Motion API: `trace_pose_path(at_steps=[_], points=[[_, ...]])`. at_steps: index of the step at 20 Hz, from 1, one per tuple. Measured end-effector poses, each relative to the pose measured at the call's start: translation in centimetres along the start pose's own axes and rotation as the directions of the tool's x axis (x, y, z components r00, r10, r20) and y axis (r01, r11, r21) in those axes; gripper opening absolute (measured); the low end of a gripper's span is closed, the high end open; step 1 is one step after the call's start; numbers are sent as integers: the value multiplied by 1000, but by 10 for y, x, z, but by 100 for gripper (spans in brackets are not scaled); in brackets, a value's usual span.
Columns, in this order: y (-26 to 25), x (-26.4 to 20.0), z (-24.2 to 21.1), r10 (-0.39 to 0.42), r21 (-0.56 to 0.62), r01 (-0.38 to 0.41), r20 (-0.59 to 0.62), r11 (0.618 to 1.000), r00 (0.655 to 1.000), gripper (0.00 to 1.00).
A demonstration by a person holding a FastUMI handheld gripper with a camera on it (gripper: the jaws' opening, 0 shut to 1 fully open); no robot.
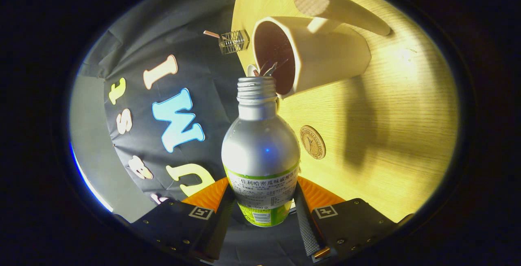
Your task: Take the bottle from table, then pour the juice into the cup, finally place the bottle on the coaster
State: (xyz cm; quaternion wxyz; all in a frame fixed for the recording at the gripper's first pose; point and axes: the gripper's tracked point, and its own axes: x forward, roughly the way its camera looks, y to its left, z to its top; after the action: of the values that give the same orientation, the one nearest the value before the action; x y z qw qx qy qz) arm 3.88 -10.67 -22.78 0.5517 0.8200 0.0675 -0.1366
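Silver bottle (260, 152): clenched in my jaws, tipped, mouth at cup (309, 56) rim, frame centre.
Risk: juice missing the rim, wetting tabletop (386, 136).
Coaster (312, 142): right of bottle.

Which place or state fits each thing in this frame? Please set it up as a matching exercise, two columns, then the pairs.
Things:
1. bottle
2. cup
3. coaster
4. wire cage

Places or states:
A. small, round, flat on the wooden table, beside the bottle
B. uncapped, clamped between the gripper fingers
C. at the table's edge, beyond the cup, against the black cloth
D. cream, with a long handle, its dark opening just ahead of the bottle's mouth

Pairs: 1-B, 2-D, 3-A, 4-C
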Motion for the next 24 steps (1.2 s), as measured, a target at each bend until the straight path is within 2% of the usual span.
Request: trace_pose_path(at_steps=[24], points=[[28,-5,7,45,146,-44,-5,988,999,75]])
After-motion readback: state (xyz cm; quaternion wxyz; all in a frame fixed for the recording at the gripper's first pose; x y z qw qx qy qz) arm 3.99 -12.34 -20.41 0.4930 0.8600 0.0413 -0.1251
